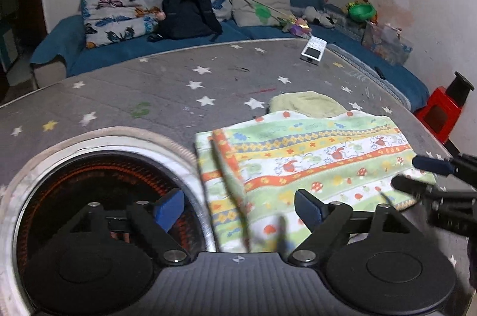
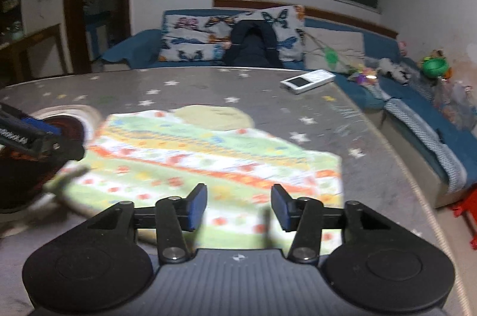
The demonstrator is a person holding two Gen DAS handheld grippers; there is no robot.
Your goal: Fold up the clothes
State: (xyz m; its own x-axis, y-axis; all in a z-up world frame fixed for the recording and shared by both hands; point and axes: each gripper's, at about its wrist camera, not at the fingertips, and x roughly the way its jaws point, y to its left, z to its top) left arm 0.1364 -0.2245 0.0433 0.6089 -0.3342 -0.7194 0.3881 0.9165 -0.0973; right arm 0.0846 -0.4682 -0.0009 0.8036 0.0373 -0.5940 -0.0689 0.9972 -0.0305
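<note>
A folded colourful striped cloth (image 1: 313, 164) with mushroom and flower prints lies on the grey star-patterned table (image 1: 149, 83). A pale green cloth (image 1: 307, 104) pokes out from behind it. My left gripper (image 1: 238, 208) is open and empty, just above the cloth's near left part. My right gripper (image 2: 238, 205) is open and empty above the cloth's (image 2: 208, 155) near edge; it also shows at the right edge of the left wrist view (image 1: 417, 173). The left gripper shows at the left edge of the right wrist view (image 2: 38, 137).
A round heater (image 1: 98, 196) with orange coils is set into the table at the cloth's left. A white device (image 1: 313, 49) lies at the far side. A blue sofa (image 1: 208, 32) with pillows and a black backpack (image 1: 187, 13) stands behind. A red stool (image 1: 438, 110) stands at right.
</note>
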